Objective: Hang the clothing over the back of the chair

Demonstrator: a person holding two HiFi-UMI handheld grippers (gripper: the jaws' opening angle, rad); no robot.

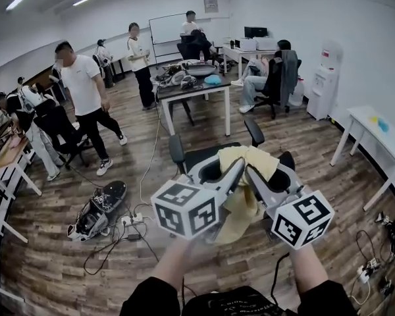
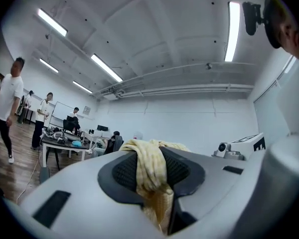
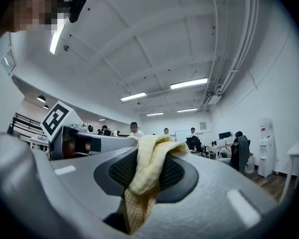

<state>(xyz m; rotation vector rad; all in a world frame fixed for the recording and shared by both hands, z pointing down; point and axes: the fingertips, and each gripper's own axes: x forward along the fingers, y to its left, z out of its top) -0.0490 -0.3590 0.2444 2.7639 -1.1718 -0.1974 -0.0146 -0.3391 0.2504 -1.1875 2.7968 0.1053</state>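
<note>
A fold of the cloth (image 1: 241, 209) is pinched in the narrow jaws of the left gripper (image 2: 150, 169). The cloth is held aloft, the chair (image 1: 196, 157) seen behind it. Another fold is pinched by the right gripper (image 3: 146, 172).

chair (image 1: 205, 155) partly hidden behind cloth (image 1: 239, 207), sleeves (image 1: 151, 299) cropped

L gripper (image 1: 237, 170) & R gripper (image 1: 253, 175): light-grey moulded shells, black mesh-textured pads (image 2: 124, 171) in dark oval recesses, small rect. insets on shells, white cubes (image 1: 186, 209) w/ black square markers at rear, black sleeves (image 1: 150, 296), black top (image 1: 240, 303) w/ small print.
</note>
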